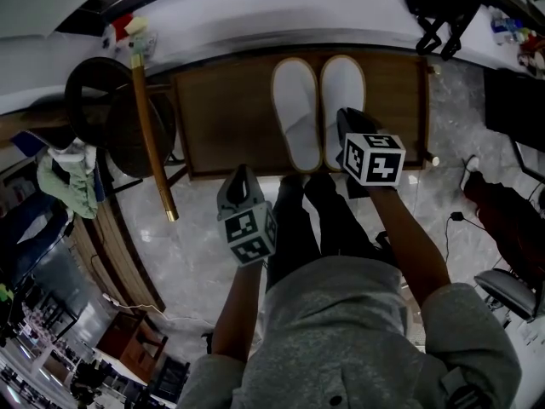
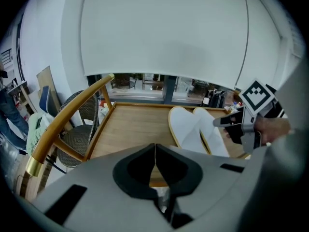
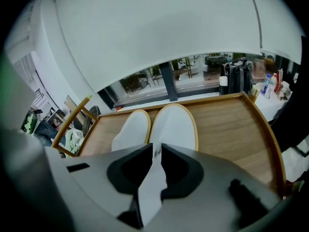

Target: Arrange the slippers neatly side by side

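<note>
Two white slippers lie side by side on the wooden table (image 1: 221, 118), the left slipper (image 1: 295, 109) touching the right slipper (image 1: 342, 88). My right gripper (image 1: 347, 113) sits over the near end of the right slipper (image 3: 176, 122). It is shut on a strip of that slipper's white fabric, which runs between its jaws (image 3: 155, 149). Beside it in the right gripper view lies the left slipper (image 3: 130, 129). My left gripper (image 1: 240, 170) hangs just off the table's near edge. Its jaws (image 2: 155, 146) are shut with nothing in them. The left gripper view also shows both slippers (image 2: 186, 127) and the right gripper (image 2: 231, 122).
A chair with a wicker seat (image 1: 102, 109) and a gold backrest bar (image 1: 149, 118) stands against the table's left side. Green cloth (image 1: 68, 181) hangs further left. A black bag (image 1: 443, 7) and bottles (image 3: 268, 83) are beyond the far right corner. The table has a raised rim.
</note>
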A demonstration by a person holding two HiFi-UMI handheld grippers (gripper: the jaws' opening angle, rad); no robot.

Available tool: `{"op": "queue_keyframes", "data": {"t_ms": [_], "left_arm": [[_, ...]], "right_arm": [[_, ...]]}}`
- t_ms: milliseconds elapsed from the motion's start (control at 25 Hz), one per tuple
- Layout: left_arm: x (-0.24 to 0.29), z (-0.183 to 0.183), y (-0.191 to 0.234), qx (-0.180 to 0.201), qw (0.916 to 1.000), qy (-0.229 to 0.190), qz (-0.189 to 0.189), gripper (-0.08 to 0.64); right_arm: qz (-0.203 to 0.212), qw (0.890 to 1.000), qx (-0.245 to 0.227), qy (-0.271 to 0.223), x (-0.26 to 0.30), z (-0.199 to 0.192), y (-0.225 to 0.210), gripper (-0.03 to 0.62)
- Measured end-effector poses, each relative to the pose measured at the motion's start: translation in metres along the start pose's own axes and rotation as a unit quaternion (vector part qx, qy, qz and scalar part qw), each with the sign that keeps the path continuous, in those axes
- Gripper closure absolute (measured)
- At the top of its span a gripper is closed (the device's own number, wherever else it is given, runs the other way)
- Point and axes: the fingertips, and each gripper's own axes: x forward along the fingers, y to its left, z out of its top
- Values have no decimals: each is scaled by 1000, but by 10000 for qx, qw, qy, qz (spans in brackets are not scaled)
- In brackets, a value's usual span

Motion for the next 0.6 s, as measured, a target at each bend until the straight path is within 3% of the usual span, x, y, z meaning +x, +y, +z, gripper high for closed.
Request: {"op": "queue_keyframes", "data": {"t_ms": [200,600], "left_arm": [[-4,9,2,132,9998,-97,-129,540],[-57,73,-3,607,9927,-836,-620,540]], "right_arm": [[252,9994,-103,-227,-18,3,7,480],[329,9913,-648,-1097,-128,60,29,478]]}}
